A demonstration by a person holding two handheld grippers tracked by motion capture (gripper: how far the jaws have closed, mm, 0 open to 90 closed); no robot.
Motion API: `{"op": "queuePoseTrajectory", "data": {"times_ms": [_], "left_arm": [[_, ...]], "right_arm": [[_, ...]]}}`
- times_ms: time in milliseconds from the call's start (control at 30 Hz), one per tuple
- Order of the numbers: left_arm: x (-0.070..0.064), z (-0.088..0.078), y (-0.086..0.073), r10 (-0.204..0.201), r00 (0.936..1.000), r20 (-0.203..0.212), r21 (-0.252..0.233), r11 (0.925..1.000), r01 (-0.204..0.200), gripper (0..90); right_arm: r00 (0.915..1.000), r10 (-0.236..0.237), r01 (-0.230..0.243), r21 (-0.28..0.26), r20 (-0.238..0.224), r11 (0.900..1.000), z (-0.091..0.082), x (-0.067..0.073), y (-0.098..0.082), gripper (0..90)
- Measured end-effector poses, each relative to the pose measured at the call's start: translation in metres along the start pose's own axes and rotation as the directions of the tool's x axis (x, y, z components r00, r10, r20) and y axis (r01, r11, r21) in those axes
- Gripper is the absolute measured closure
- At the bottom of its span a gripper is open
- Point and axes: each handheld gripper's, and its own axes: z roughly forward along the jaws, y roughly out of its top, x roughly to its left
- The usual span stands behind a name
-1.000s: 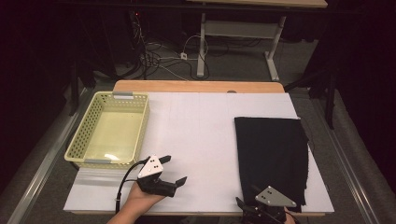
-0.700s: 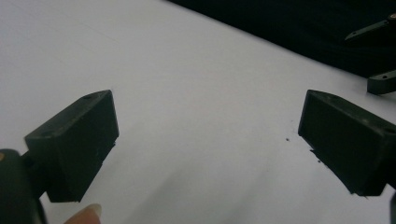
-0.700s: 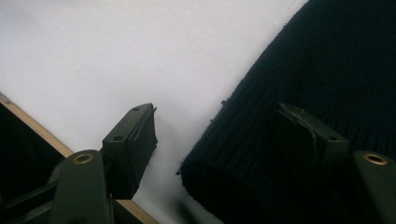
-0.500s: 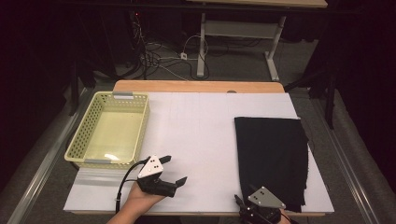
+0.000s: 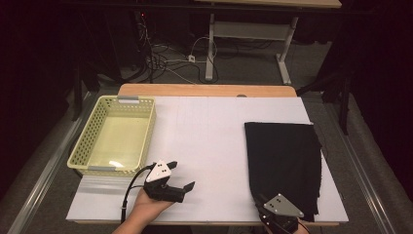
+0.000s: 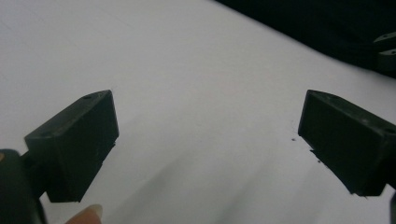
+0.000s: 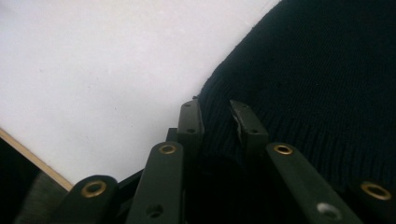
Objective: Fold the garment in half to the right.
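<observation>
From the high view you look forward and down from your own side of the table [image 5: 209,146] — near edge at the bottom, floor cables and another table's legs beyond the far edge. Your left gripper [image 5: 180,178] sits bottom left, your right gripper [image 5: 258,207] bottom right.

The left gripper view rides low and close over the white top, looking along its two black jaws toward the black cloth [image 6: 327,23], which crosses its upper right corner.

The right gripper view sits closer still — right at the cloth's near corner [image 7: 303,84], with the table's near edge at lower left.

All three views share the white top and the black cloth [image 5: 285,165].
</observation>
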Motion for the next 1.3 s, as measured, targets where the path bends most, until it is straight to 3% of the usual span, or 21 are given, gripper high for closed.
{"op": "queuePoseTrajectory", "data": {"times_ms": [133,267,667,767,933,1000,1133,1167,1200,1233,1300], "left_arm": [[-0.005,0.014,0.015,0.043,0.9990,-0.011,0.055,0.9976,-0.042,4.7],[-0.007,0.035,0.039,0.039,0.9992,0.003,0.054,0.9978,-0.039,4.7],[-0.021,0.128,0.096,0.041,0.9979,0.051,0.099,0.9940,-0.046,8.9],[-0.027,0.151,0.111,0.049,0.9965,0.067,0.129,0.9900,-0.057,9.4],[-0.040,0.189,0.128,0.026,0.9966,0.078,0.158,0.9866,-0.039,13.2],[-0.043,0.198,0.132,0.023,0.9977,0.064,0.168,0.9852,-0.034,14.3],[-0.043,0.216,0.137,-0.027,0.9994,0.024,0.186,0.9823,0.022,19.0],[-0.042,0.220,0.136,-0.045,0.9988,0.018,0.201,0.9787,0.040,20.5],[-0.042,0.224,0.135,-0.063,0.9979,0.011,0.235,0.9701,0.059,20.8],[-0.042,0.226,0.136,-0.062,0.9981,0.002,0.249,0.9668,0.059,20.8],[-0.044,0.227,0.136,-0.057,0.9984,-0.009,0.249,0.9669,0.057,24.8]], "right_arm": [[0.9998,0.006,-0.006,-0.014,-0.017,1.000,-0.002,-0.001,0.000,77.9],[0.9994,0.004,-0.005,-0.022,-0.034,1.000,-0.002,-0.003,-0.001,77.8],[0.9983,0.001,-0.003,-0.037,-0.058,0.999,-0.003,-0.004,-0.003,77.7],[0.9983,0.004,-0.007,-0.039,-0.059,0.999,-0.003,-0.004,-0.004,77.7],[0.9982,-0.002,0.000,-0.038,-0.061,0.999,-0.004,-0.003,-0.004,77.7],[0.9980,-0.001,-0.001,-0.039,-0.063,0.999,-0.004,-0.003,-0.004,77.6],[0.9977,-0.001,-0.001,-0.040,-0.068,0.999,-0.005,-0.003,-0.004,77.6],[0.9976,-0.002,-0.001,-0.041,-0.069,0.999,-0.005,-0.003,-0.004,77.6],[0.9977,-0.003,0.000,-0.042,-0.068,0.999,-0.005,-0.002,-0.005,77.6],[0.9977,-0.004,0.002,-0.042,-0.068,0.999,-0.005,-0.002,-0.004,77.6],[0.9975,-0.005,0.002,-0.041,-0.071,0.999,-0.005,-0.001,-0.004,77.6]]}}
